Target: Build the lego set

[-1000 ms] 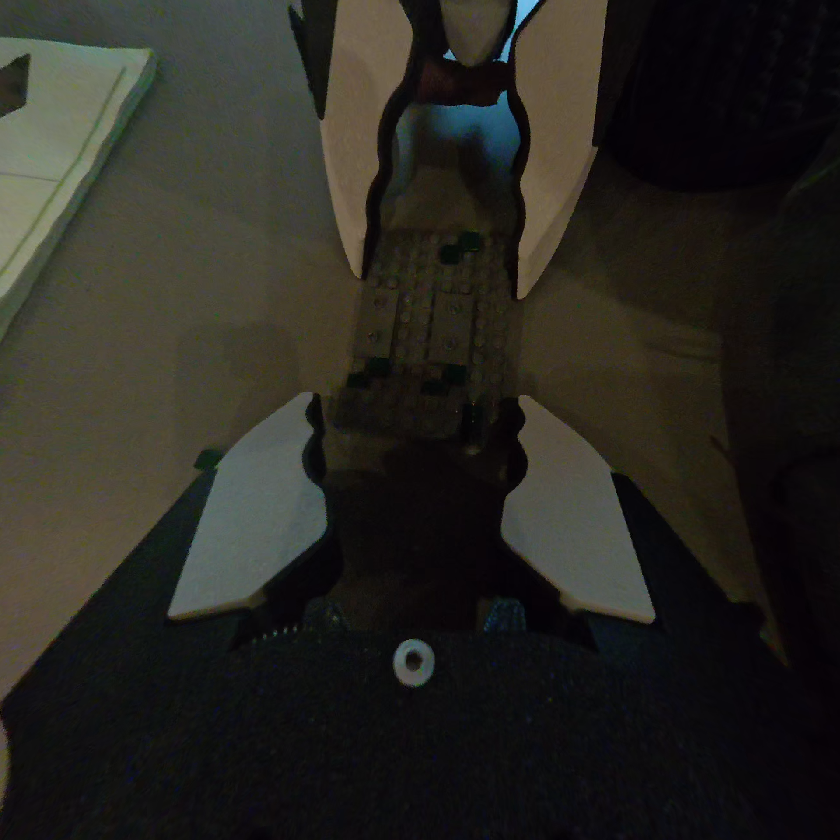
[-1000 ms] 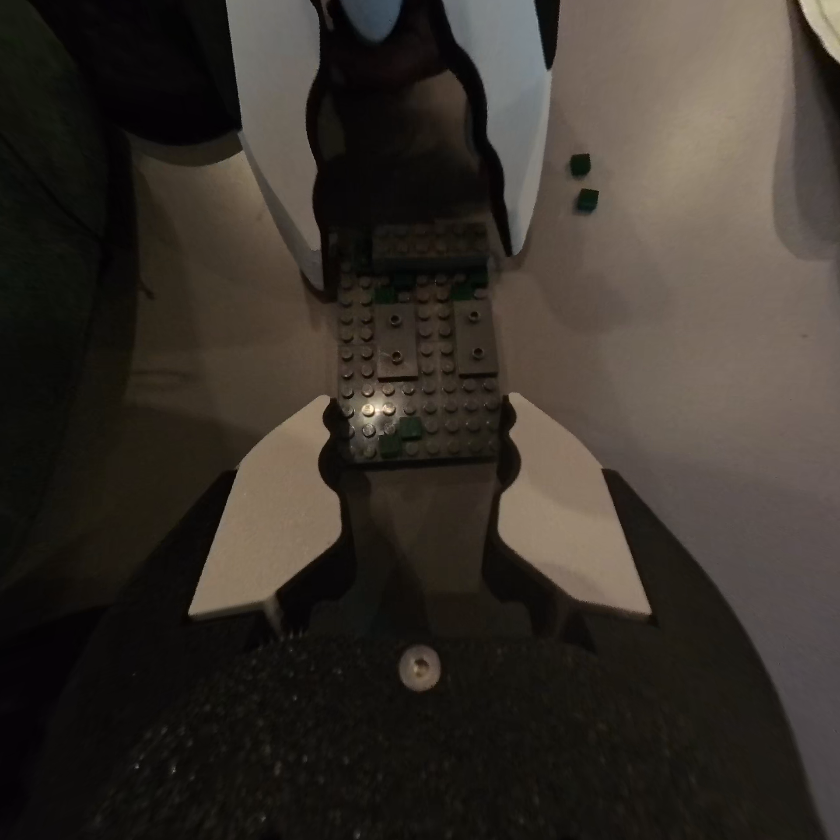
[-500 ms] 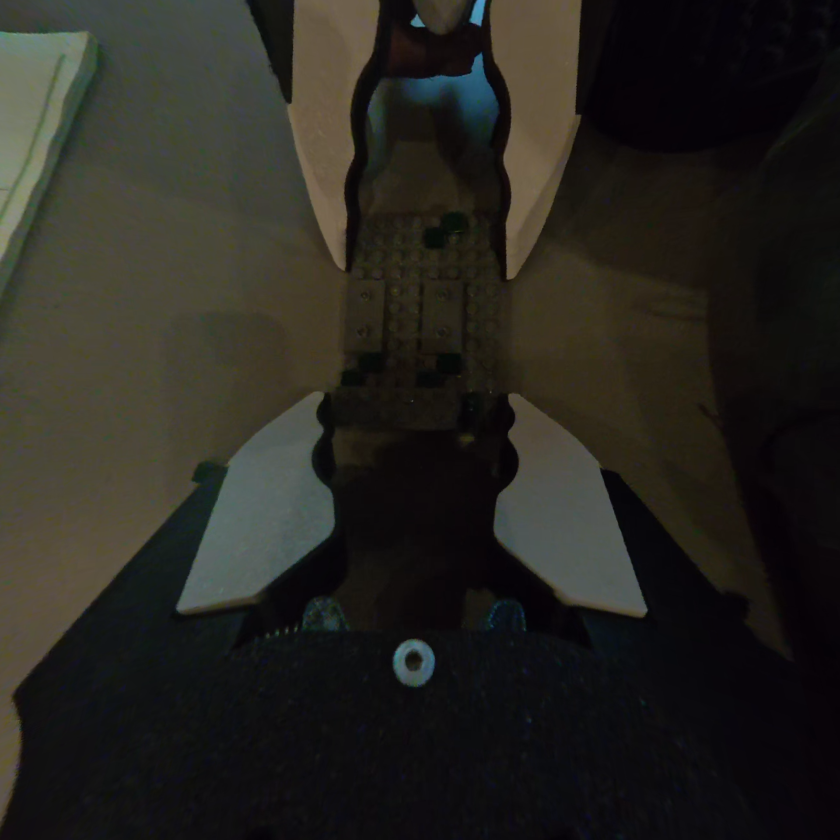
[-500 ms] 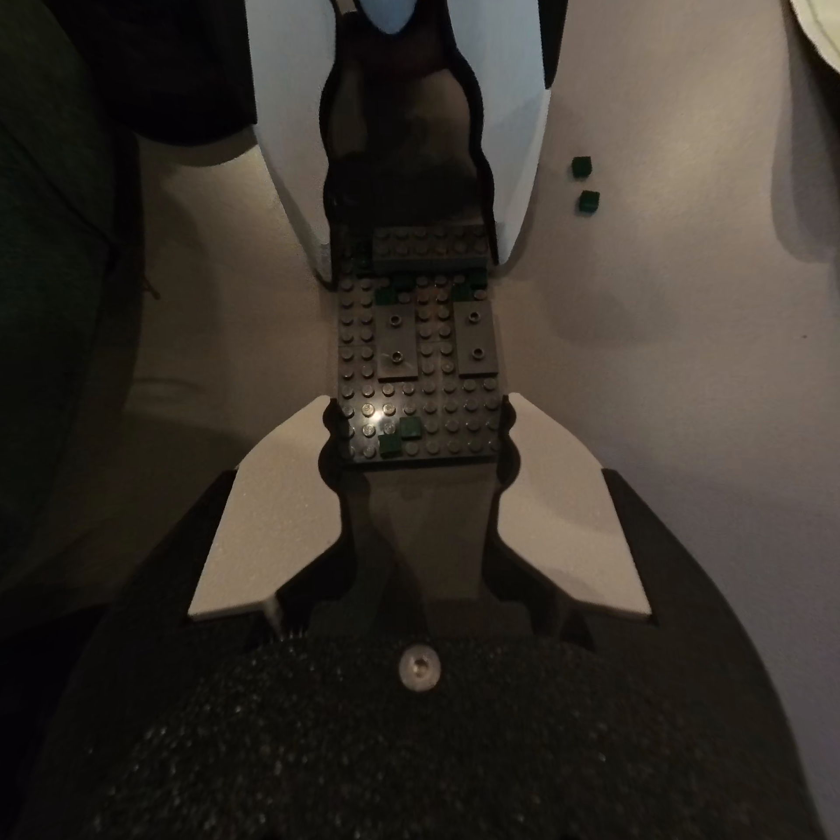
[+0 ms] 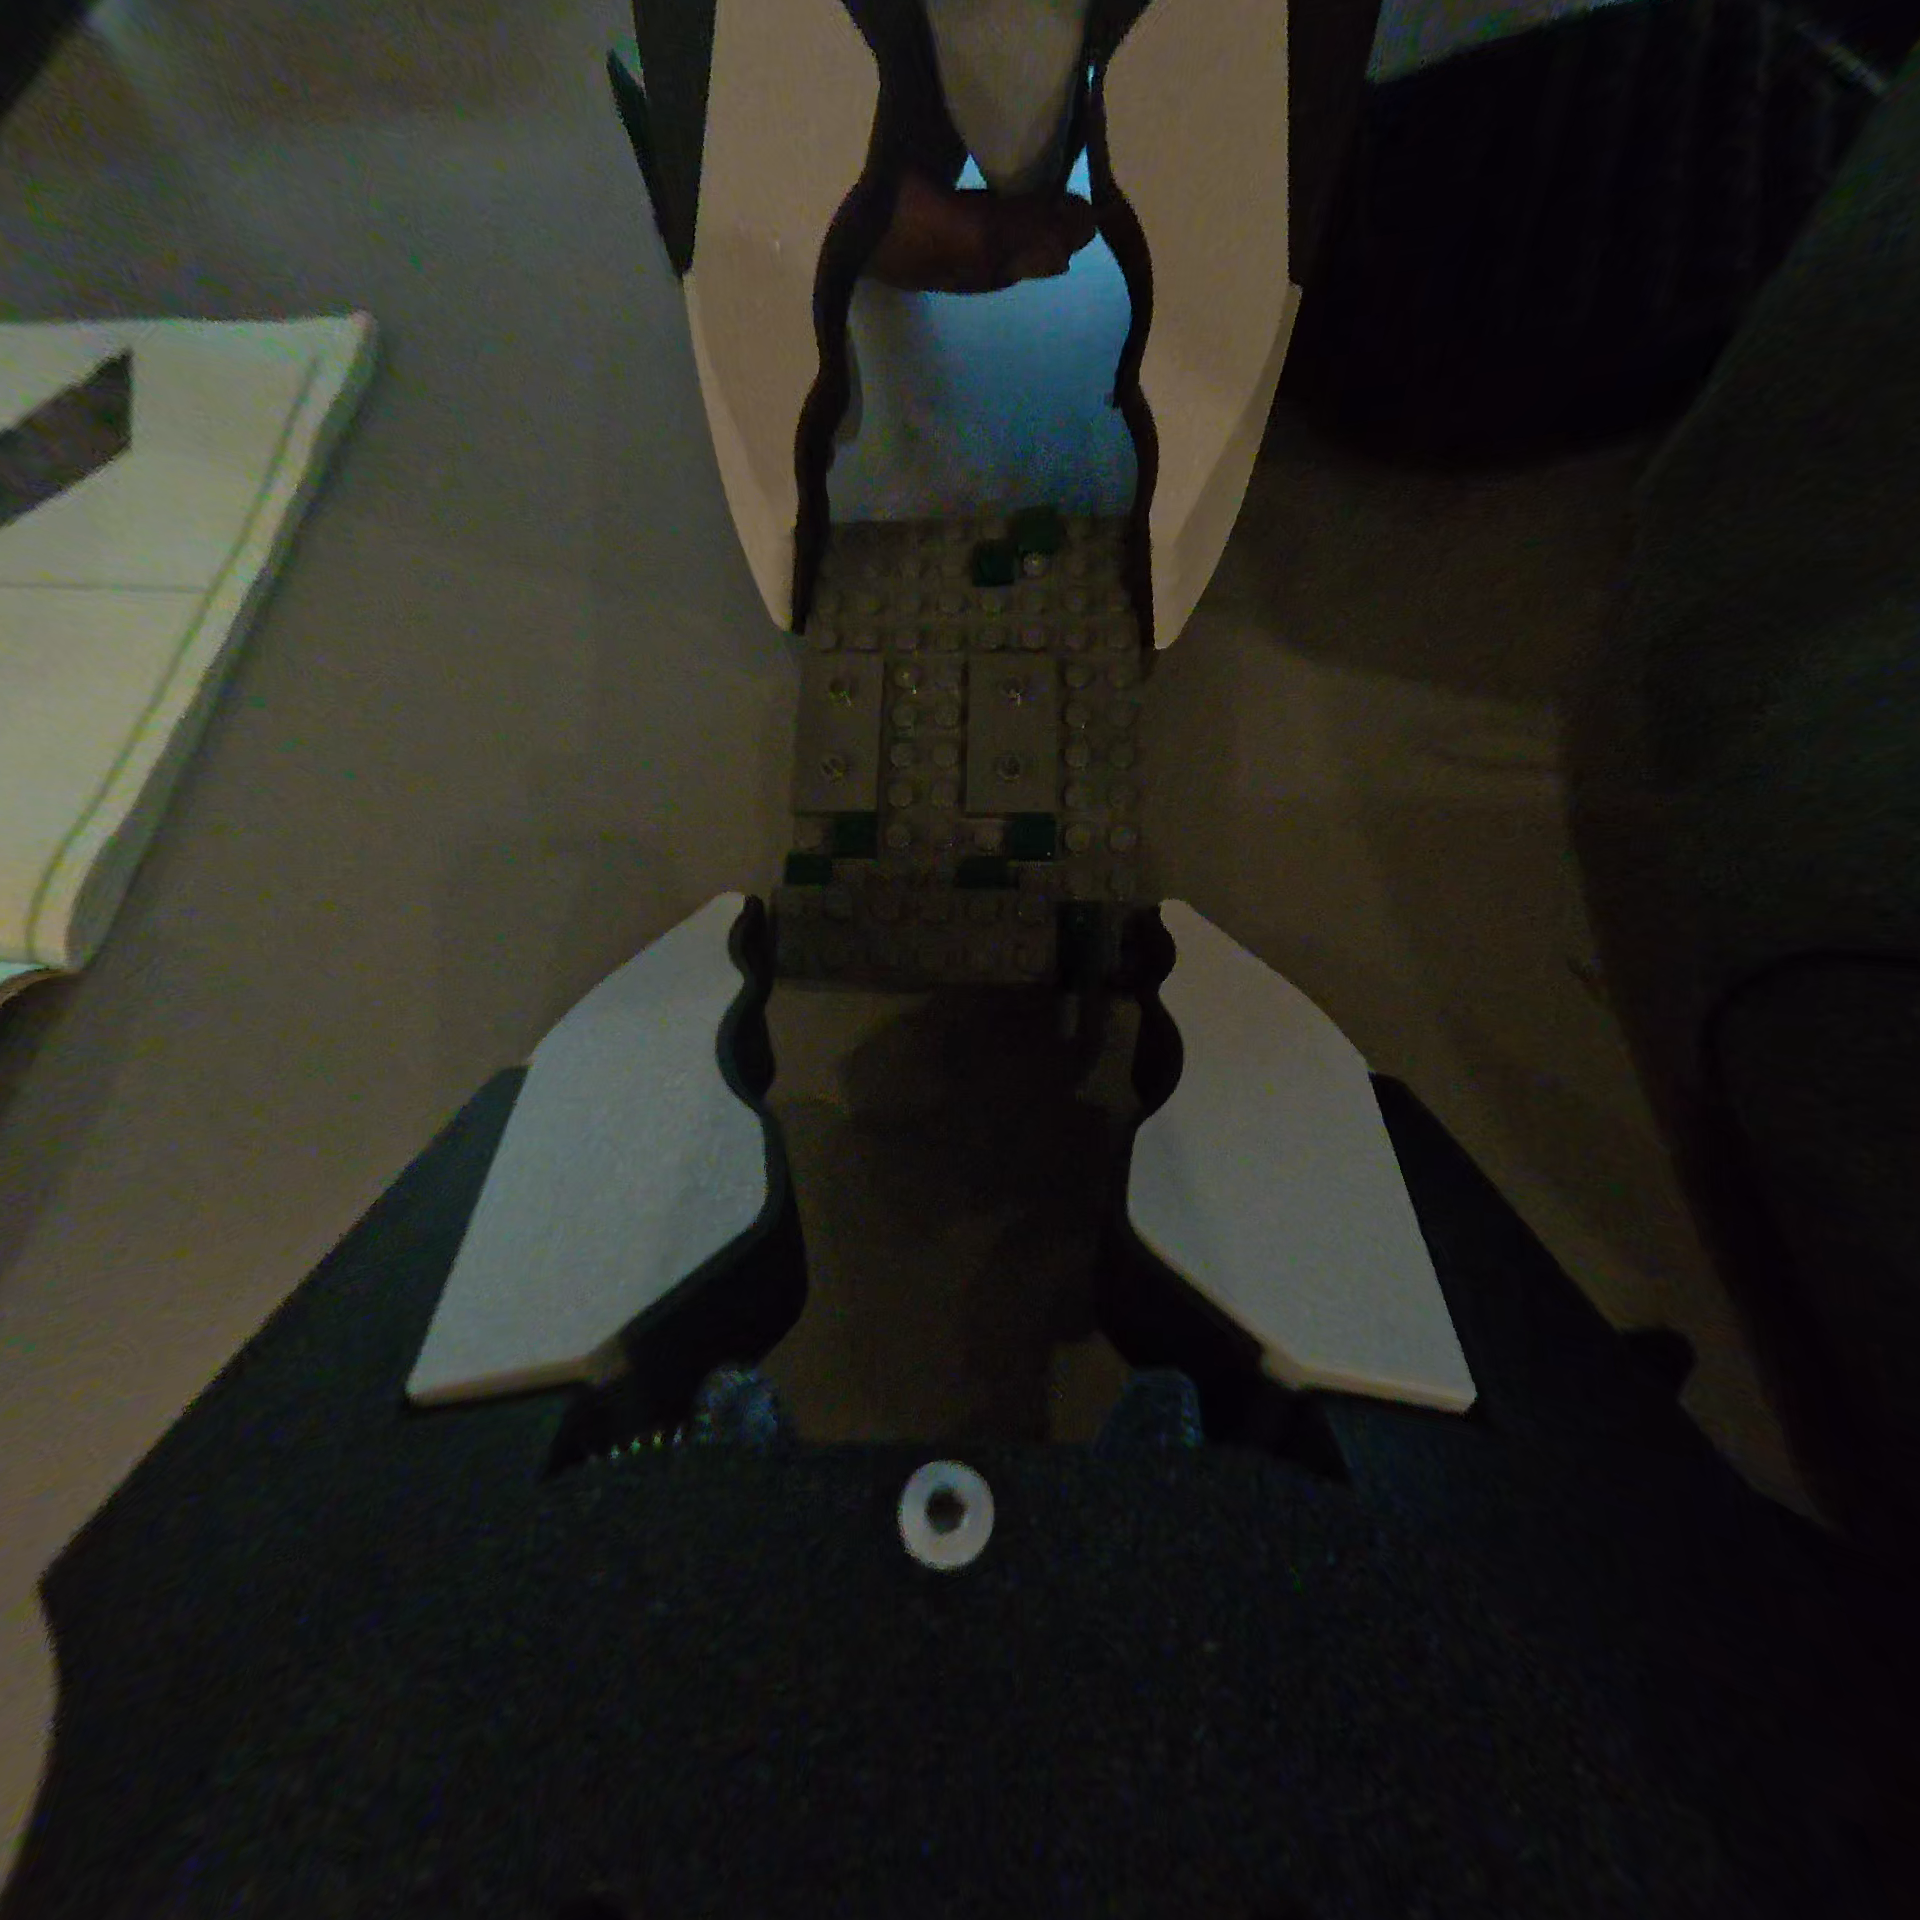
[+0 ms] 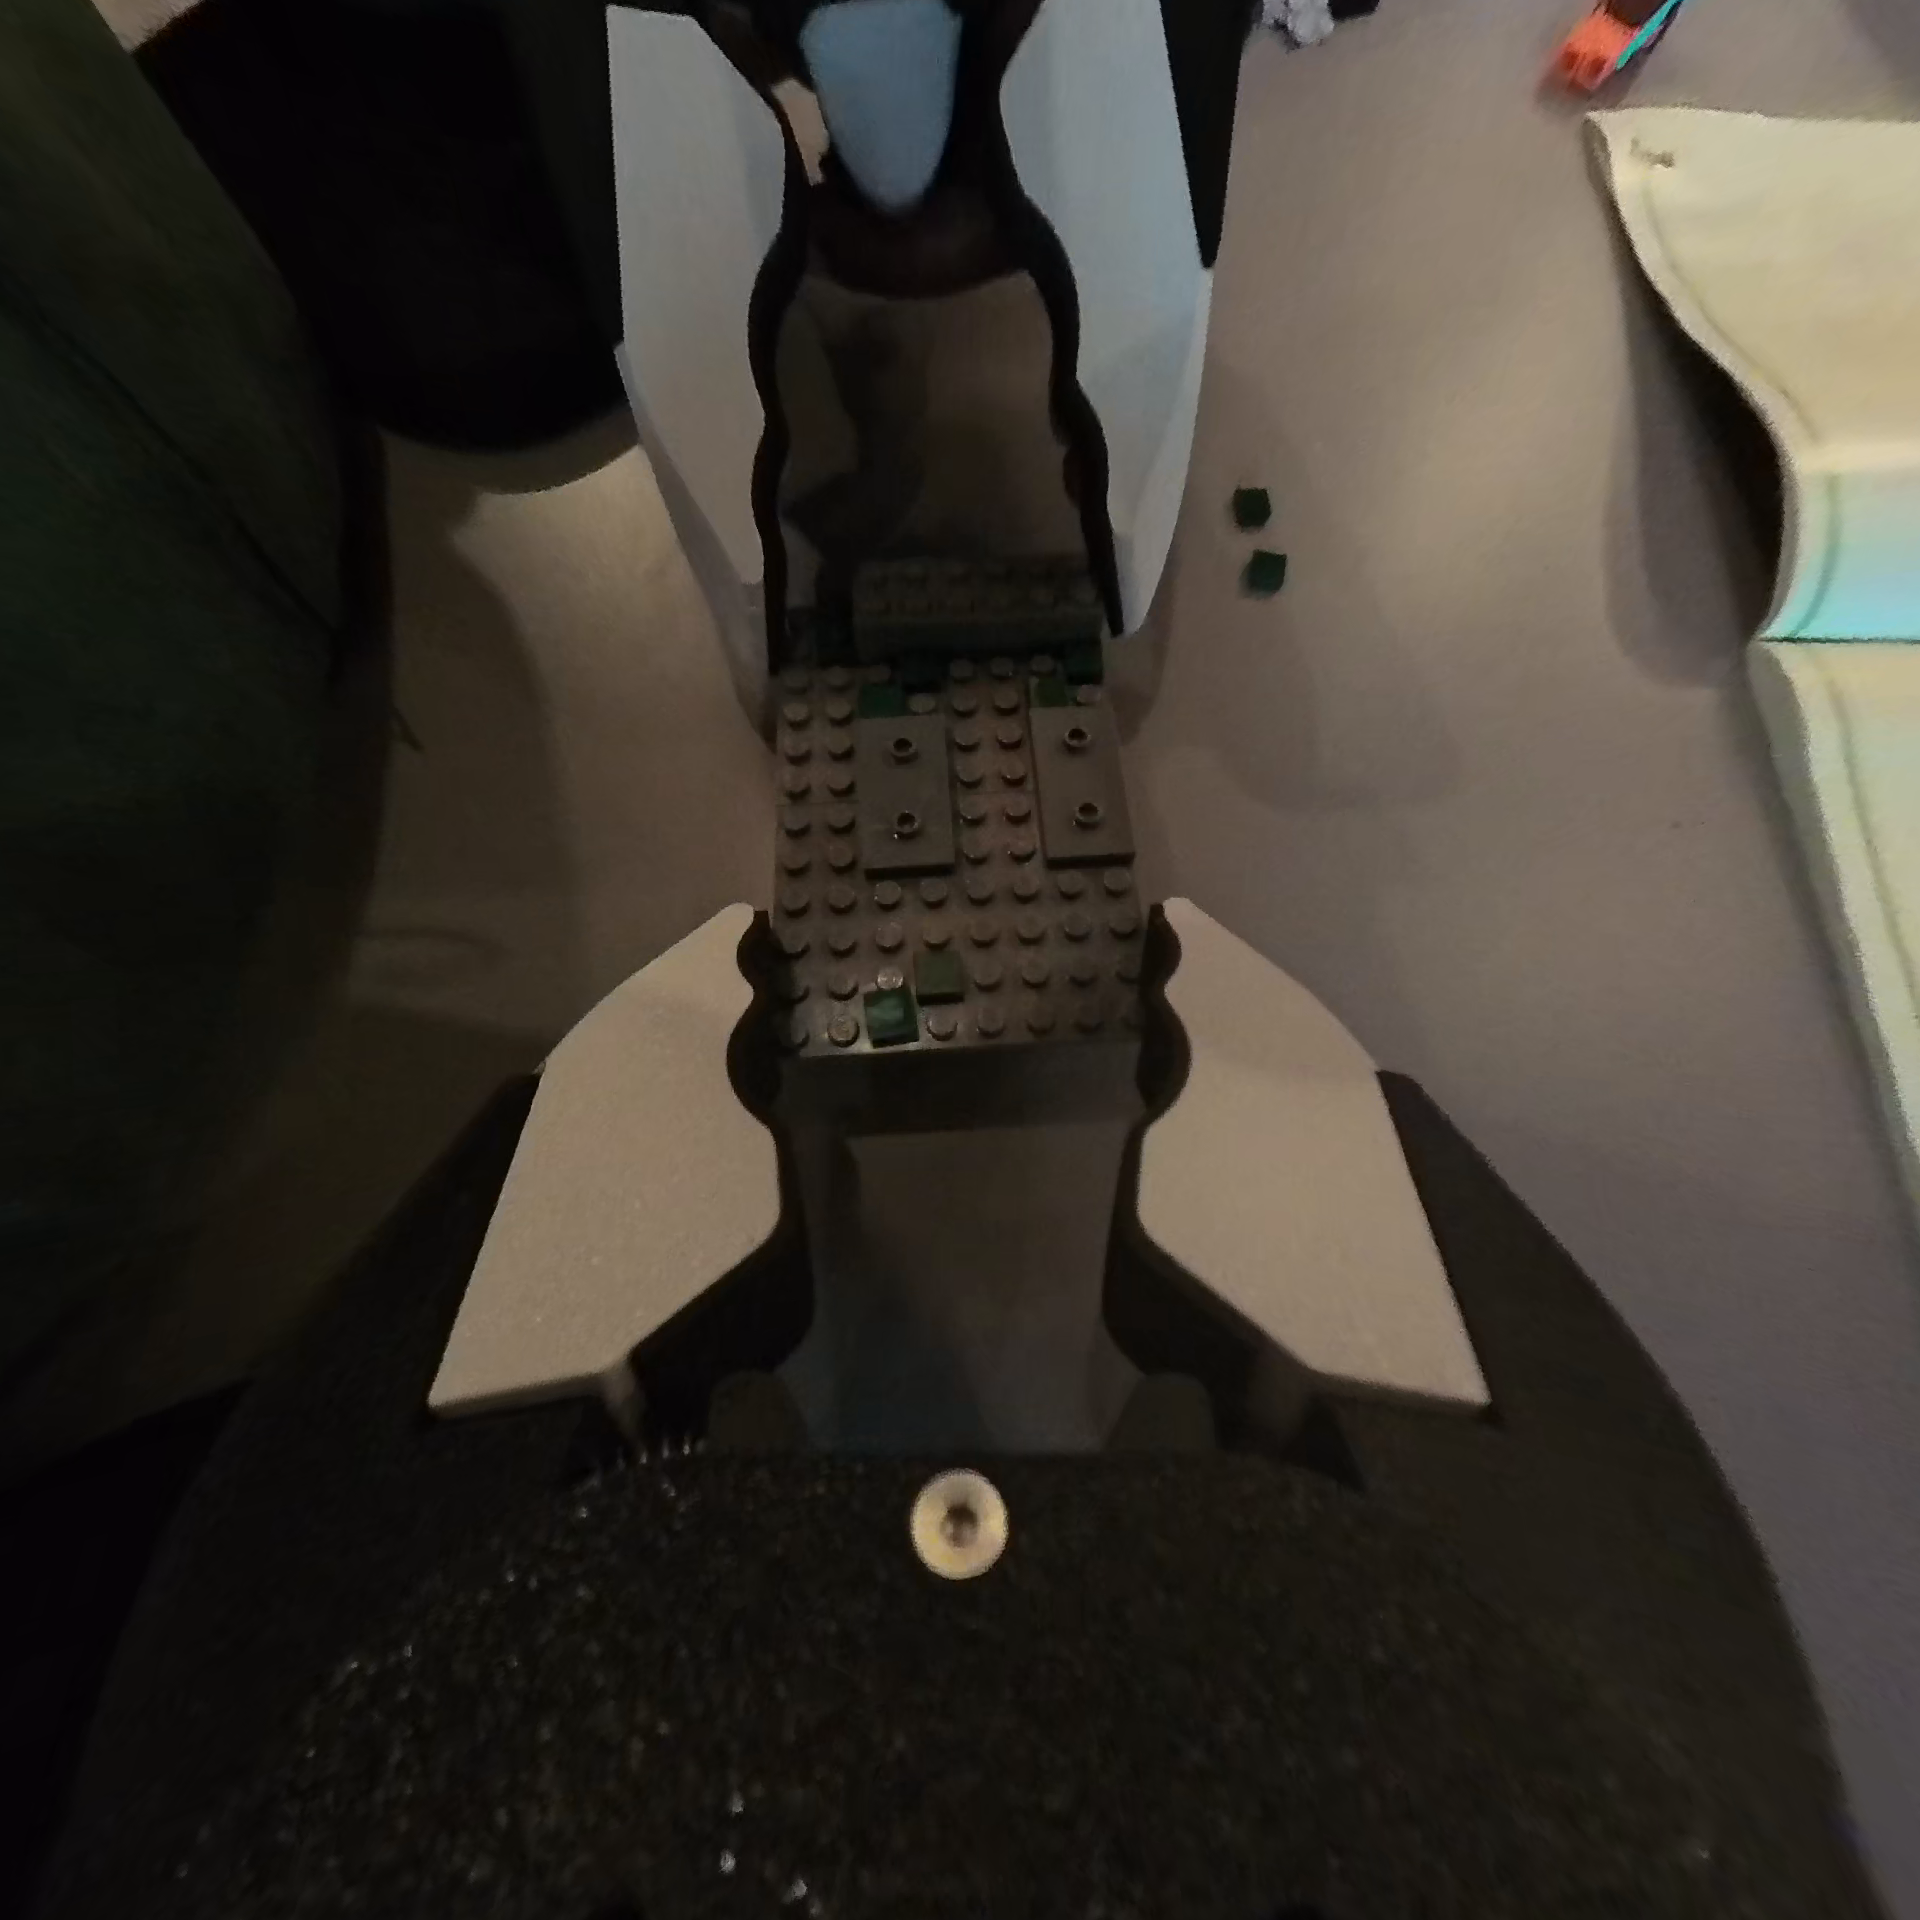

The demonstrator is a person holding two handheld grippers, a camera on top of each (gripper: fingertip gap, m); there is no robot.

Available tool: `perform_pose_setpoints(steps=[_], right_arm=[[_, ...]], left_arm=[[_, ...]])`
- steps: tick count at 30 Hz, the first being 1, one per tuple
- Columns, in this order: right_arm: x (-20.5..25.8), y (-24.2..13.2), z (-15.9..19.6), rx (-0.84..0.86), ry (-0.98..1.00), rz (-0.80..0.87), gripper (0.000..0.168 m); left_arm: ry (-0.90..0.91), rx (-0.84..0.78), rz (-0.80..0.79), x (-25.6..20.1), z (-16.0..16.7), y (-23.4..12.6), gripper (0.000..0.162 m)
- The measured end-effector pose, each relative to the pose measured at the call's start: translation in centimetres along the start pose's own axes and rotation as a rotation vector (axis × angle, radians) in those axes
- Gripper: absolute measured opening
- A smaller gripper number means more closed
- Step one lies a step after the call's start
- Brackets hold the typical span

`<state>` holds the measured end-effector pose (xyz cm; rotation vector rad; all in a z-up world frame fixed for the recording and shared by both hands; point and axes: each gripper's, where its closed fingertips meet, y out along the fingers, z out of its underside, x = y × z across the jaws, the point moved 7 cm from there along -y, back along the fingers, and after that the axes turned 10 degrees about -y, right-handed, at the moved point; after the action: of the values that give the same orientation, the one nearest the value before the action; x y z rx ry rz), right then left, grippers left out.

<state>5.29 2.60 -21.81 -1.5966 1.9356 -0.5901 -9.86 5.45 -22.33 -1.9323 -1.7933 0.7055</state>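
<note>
A grey studded lego plate (image 5: 940, 727) lies on the light table, carrying two smooth grey tiles, several small dark green pieces and a raised grey brick (image 6: 977, 608) at one end. My left gripper (image 5: 954, 914) is shut on the sides of the brick end. My right gripper (image 6: 956, 935) is shut on the sides of the opposite end of the plate (image 6: 977, 821). Each gripper shows at the top of the other's view: the right one (image 5: 971, 613) and the left one (image 6: 940, 623). Two loose dark green pieces (image 6: 1257, 540) lie on the table to the right of the plate.
An open white booklet lies left of the plate in the left wrist view (image 5: 135, 582) and right of it in the right wrist view (image 6: 1849, 436). A dark round object (image 5: 1558, 260) and dark fabric (image 6: 135, 727) stand on the other side. An orange and teal item (image 6: 1610, 42) lies far off. Tip to tip, the grippers are about 6 centimetres apart.
Both grippers keep hold of the plate. The views have shifted slightly; more of the booklet shows in both views now.
</note>
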Motion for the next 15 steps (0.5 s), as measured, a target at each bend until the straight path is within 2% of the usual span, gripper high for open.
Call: perform_pose_setpoints(steps=[10,12,15], right_arm=[[0.0,-2.1,-1.0,-0.080,0.082,0.019,0.080],[-0.1,-3.2,-0.9,-0.130,0.183,0.008,0.082],[-0.4,-4.8,0.0,-0.244,0.444,-0.043,0.075]], left_arm=[[0.022,-0.074,-0.017,-0.5,-0.4,-0.6,0.068],[0.030,-0.085,-0.032,-0.5,-0.6,-0.9,0.068],[0.040,-0.107,-0.050,-0.6,-1.0,-1.4,0.068]])
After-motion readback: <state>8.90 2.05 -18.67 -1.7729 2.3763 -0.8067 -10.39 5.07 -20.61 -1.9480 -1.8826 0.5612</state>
